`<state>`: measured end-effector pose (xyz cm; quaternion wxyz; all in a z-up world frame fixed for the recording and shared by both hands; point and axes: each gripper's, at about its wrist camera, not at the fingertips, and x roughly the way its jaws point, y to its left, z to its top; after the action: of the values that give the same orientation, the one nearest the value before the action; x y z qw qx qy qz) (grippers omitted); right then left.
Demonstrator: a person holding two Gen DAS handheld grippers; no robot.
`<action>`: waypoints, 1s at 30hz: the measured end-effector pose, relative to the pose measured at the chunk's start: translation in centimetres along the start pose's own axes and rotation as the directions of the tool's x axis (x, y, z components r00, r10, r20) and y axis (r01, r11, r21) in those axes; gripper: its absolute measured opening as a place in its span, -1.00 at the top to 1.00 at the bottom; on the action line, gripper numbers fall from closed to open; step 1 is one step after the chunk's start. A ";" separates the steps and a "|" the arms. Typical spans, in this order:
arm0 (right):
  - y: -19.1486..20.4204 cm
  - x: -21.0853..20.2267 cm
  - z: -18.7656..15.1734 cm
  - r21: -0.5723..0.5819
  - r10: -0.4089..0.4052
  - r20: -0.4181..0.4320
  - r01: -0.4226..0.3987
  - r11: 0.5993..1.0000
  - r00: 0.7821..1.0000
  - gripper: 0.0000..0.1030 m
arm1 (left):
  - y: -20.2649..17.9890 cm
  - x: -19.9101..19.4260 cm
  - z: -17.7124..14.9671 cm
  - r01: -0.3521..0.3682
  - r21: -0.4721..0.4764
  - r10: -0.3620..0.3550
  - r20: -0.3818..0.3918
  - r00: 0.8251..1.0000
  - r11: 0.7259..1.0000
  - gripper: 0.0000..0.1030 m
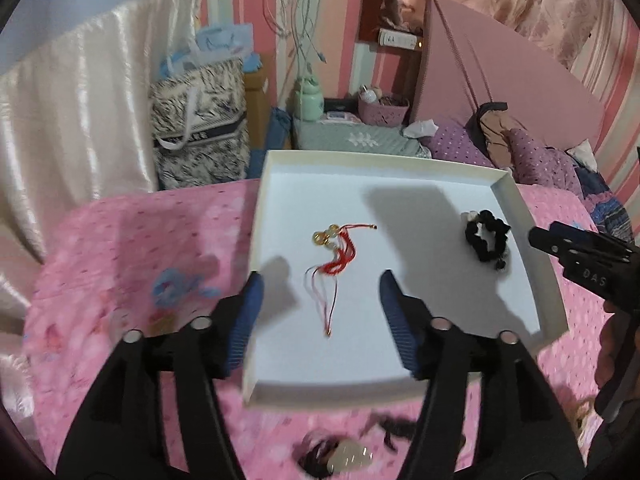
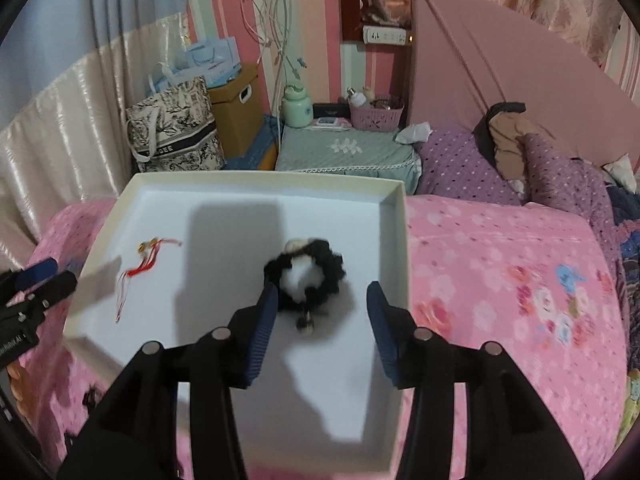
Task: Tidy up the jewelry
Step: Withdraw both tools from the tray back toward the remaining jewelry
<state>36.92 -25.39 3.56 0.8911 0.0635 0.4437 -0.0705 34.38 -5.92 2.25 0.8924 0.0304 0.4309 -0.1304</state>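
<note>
Blue-padded fingers of the left gripper (image 1: pixel 320 284) hang spread apart and empty above the white tray (image 1: pixel 516 196), which rests on the pink bedspread (image 1: pixel 120 240). Between them, toward 12 o'clock, the red-cord charm with gold beads (image 1: pixel 334 254) lies flat on the tray floor. At 3 o'clock from it sits the black scrunchie (image 1: pixel 488 240), near the tray's right wall. The right gripper (image 2: pixel 322 298) is likewise spread and empty, its left pad just beside the scrunchie. Dark items at 6 o'clock on the bedspread are too blurred to name; possibly more hair ties (image 1: pixel 340 452). To collect them well, I would lower squarely, straddle one piece, and close gently.
</note>
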 end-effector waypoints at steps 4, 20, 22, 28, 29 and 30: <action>-0.5 -3.5 -2.0 0.004 -0.022 0.034 0.022 1.000 0.999 -0.18 | 0.3 -3.8 -2.0 -0.026 0.008 0.026 0.037 0.999 1.000 -0.40; -3.5 -10.3 -11.6 0.093 -0.067 0.028 0.064 0.994 0.997 -0.42 | 1.0 -10.5 -11.1 -0.060 -0.005 0.061 0.086 0.994 0.998 -0.70; -3.5 -10.1 -11.6 0.099 -0.074 0.018 0.072 0.992 0.997 -0.42 | 0.9 -10.1 -10.7 -0.060 0.009 0.060 0.069 0.996 0.998 -0.70; -1.2 -10.7 -9.9 0.065 -0.049 0.048 0.046 0.997 0.998 -0.42 | 0.6 -10.4 -9.4 -0.053 0.019 0.052 0.091 0.995 0.998 -0.71; -0.8 -10.7 -9.6 0.062 -0.039 0.048 0.036 0.997 0.998 -0.42 | 0.7 -10.2 -9.3 -0.048 0.016 0.047 0.090 0.995 0.999 -0.71; -0.3 -10.6 -9.3 0.061 -0.028 0.048 0.025 0.998 0.998 -0.42 | 0.8 -10.0 -9.2 -0.043 0.012 0.042 0.086 0.995 0.999 -0.71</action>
<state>23.31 -23.36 6.48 0.8985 0.0825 0.4201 -0.0972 21.59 -1.58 4.24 0.9124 0.0403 0.3905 -0.1155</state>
